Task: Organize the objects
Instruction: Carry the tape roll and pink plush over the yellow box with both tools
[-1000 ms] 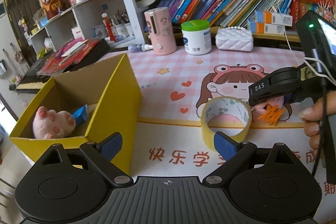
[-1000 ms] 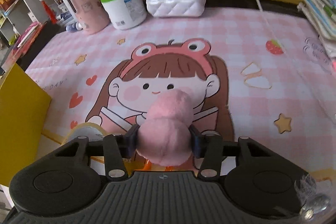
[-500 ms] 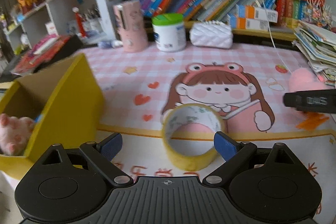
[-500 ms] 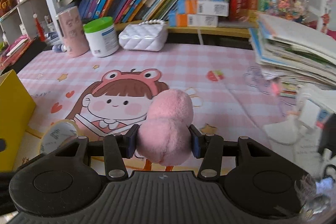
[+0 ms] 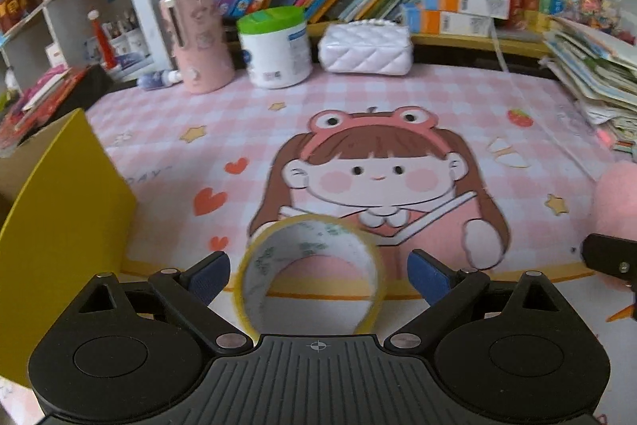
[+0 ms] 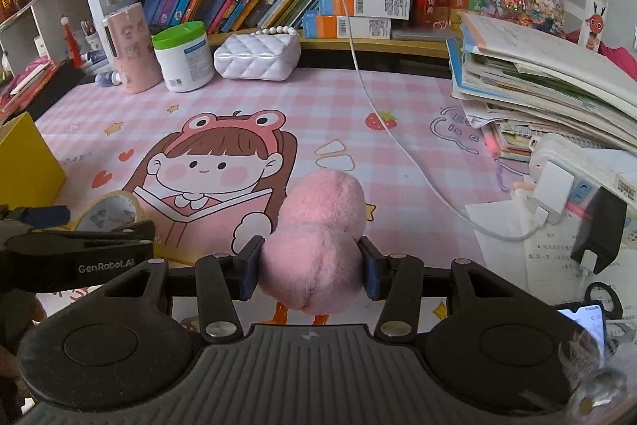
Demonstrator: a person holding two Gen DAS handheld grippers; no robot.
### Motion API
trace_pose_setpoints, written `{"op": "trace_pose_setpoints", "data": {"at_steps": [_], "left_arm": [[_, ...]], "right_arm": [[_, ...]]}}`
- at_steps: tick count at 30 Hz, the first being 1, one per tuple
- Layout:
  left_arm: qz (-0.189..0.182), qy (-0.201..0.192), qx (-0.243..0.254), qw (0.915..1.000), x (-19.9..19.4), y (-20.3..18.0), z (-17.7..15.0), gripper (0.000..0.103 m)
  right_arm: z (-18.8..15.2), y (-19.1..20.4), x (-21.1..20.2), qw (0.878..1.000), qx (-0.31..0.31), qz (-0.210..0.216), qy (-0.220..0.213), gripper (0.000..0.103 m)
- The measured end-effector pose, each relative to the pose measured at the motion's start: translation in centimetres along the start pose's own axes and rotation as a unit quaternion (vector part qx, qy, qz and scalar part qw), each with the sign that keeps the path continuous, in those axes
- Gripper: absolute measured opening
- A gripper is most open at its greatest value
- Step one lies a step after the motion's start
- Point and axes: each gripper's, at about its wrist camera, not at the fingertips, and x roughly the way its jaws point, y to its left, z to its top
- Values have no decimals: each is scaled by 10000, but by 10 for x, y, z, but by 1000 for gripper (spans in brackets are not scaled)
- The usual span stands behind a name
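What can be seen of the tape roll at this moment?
The tape roll is a wide ring of yellowish tape around a pale core with faint green print inside. It stands on edge on the pink mat, its hole facing the left camera. It sits between the open left gripper's blue pads, which do not touch it. The yellow box stands apart to its left. Its lower rim is hidden behind the gripper body.

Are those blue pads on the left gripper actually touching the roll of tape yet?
Apart. In the left wrist view the left gripper stands open around the tape roll, with mat showing between each blue pad and the roll's rim.
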Motion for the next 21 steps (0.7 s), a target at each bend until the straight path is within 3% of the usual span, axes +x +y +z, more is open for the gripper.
{"op": "trace_pose_setpoints", "data": {"at_steps": [4,8,13,15,18,21], "left_arm": [[142,72,234,9996,6,-7,-3,97],[132,2,201,9997,6,-3,-5,96],[380,-18,145,9992,6,0,-4,97],[458,-37,348,9983,7,-3,-6,99],[696,82,688,9952,12,-10,-10,100],[651,260,591,9958,18,-8,-12,100]], "right_arm": [[0,-2,1,10000,22,-27,33,46],[-1,0,0,10000,-38,12,21,46],[-3,3,-4,9999,-135,73,-4,46],[-4,4,-4,9999,-133,77,23,46],[-5,4,-5,9999,-135,90,49,46],[-5,4,-5,9999,-131,77,50,46]]}}
